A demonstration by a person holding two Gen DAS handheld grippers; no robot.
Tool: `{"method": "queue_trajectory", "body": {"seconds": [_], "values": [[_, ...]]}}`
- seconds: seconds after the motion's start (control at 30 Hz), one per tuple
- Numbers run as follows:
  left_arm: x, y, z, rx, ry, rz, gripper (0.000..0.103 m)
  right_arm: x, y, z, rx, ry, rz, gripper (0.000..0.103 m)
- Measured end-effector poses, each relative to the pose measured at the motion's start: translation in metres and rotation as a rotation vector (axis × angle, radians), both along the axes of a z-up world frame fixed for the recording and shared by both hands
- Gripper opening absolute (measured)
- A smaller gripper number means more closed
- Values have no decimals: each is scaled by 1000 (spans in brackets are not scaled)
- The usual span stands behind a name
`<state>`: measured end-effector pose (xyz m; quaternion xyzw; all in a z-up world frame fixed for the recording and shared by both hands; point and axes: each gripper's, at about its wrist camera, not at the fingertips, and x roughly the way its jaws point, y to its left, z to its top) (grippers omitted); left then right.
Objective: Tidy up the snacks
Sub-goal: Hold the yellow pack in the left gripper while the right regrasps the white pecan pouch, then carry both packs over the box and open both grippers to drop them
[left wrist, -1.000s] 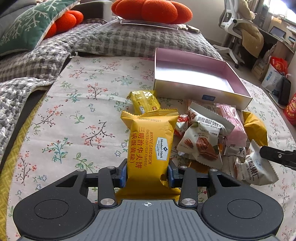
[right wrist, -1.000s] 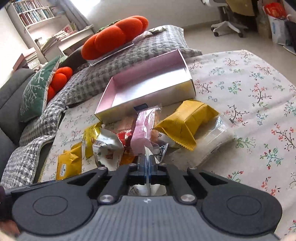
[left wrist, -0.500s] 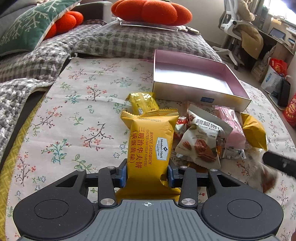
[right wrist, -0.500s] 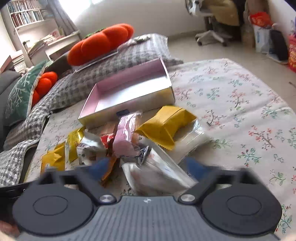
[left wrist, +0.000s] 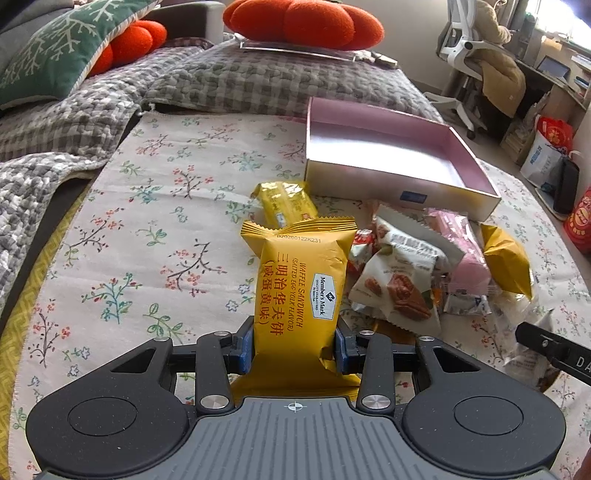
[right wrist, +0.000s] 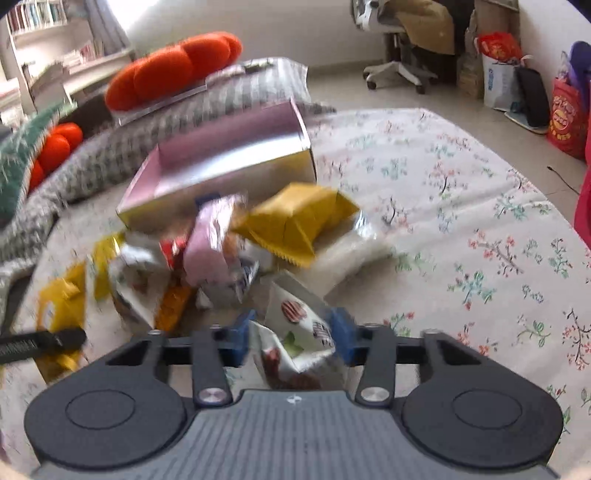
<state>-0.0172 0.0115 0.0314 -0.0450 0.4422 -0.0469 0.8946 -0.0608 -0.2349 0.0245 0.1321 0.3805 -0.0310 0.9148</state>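
Note:
My left gripper (left wrist: 293, 349) is shut on a yellow waffle-sandwich packet (left wrist: 299, 288), held upright above the floral cloth (left wrist: 147, 206). My right gripper (right wrist: 291, 338) has its jaws closing on a white pecan packet (right wrist: 295, 325), and the blue pads touch both its sides. Beyond both lies a heap of snacks: another pecan packet (left wrist: 399, 284), a pink packet (left wrist: 461, 251), a yellow packet (right wrist: 295, 221) and a small yellow bar (left wrist: 284, 205). The empty pink box (left wrist: 369, 181) stands open behind the heap. The right wrist view is blurred.
Orange cushions (left wrist: 303, 22) and a green pillow (left wrist: 55, 48) rest on a grey checked blanket (left wrist: 221, 81) at the back. An office chair (left wrist: 476, 55) and bags (left wrist: 546, 155) stand on the floor to the right. Bare cloth spreads left of the heap.
The right gripper opened wide from fully shut, dropped a little, then closed around the white pecan packet. The left gripper stayed still with its yellow packet.

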Motion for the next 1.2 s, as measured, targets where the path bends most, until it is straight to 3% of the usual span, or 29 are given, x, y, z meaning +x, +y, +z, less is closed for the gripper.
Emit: {"method": "queue_trajectory", "body": {"seconds": [0.17, 0.33, 0.57, 0.63, 0.8, 0.9, 1.0, 1.2], "values": [[-1, -2, 4, -2, -11, -8, 38, 1, -1, 0, 21, 20, 15, 29], [0, -2, 2, -7, -6, -1, 38, -1, -5, 11, 65, -11, 2, 15], [0, -2, 1, -5, -7, 0, 38, 2, -10, 13, 78, -12, 1, 14], [0, -1, 1, -7, -6, 3, 38, 1, -11, 12, 85, -9, 2, 16], [0, 0, 0, -6, -7, 5, 38, 0, -11, -2, 79, 66, -17, 51], [0, 0, 1, -8, -6, 6, 38, -2, -10, -10, 101, 94, -27, 55], [-1, 1, 2, -9, -11, 7, 38, -1, -11, -9, 135, 105, -25, 47], [0, 1, 8, -20, -21, 5, 38, -4, -3, -1, 110, 68, 9, 33]]}}
